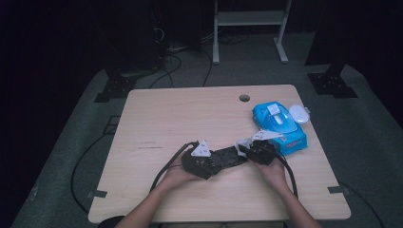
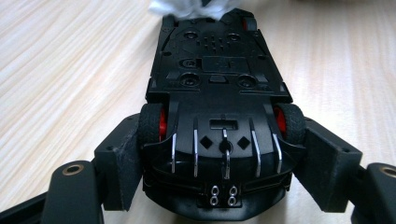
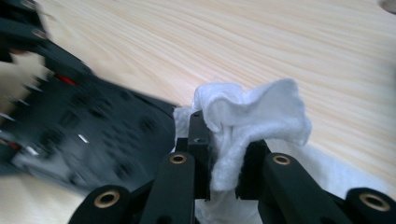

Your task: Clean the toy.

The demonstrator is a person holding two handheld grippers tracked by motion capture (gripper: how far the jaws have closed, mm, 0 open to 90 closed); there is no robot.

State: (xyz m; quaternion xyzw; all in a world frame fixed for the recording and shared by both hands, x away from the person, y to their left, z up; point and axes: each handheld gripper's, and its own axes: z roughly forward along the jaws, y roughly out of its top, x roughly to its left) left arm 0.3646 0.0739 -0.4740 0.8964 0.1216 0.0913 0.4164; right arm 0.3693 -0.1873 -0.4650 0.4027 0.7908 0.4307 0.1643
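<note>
Dark surroundings are framing a light wood table point(image 1: 161, 118) sitting on grey carpet, with a white frame stand point(image 1: 249, 28) standing on the floor beyond its far edge and a round cable hole point(image 1: 244, 98) showing near that edge. Toward the right side of the table a blue wipes pack point(image 1: 280, 126) is lying flat, and a white oval lid point(image 1: 299, 113) is resting just beside its far right corner. Near the middle front, a person's two hands are meeting over a black toy car point(image 2: 217, 93). The left gripper point(image 2: 217, 158) is clamping the car across its body at one axle, jaws pressing against the sides by the red-hubbed wheels point(image 2: 152, 123); the car is turned underside up toward that gripper's camera, showing its black chassis and chrome strakes, and is pointing away to the right in the high view. The right gripper point(image 3: 224, 163) is pinching a crumpled white wipe point(image 3: 247, 126), jaws drawn together on the cloth, and the wipe is sitting right at the far end of the car, at its edge, though actual contact is hard to confirm. In the right gripper view the car is appearing blurred at the left. Black cables point(image 1: 164, 166) are trailing from both grippers toward the near edge of the table.
</note>
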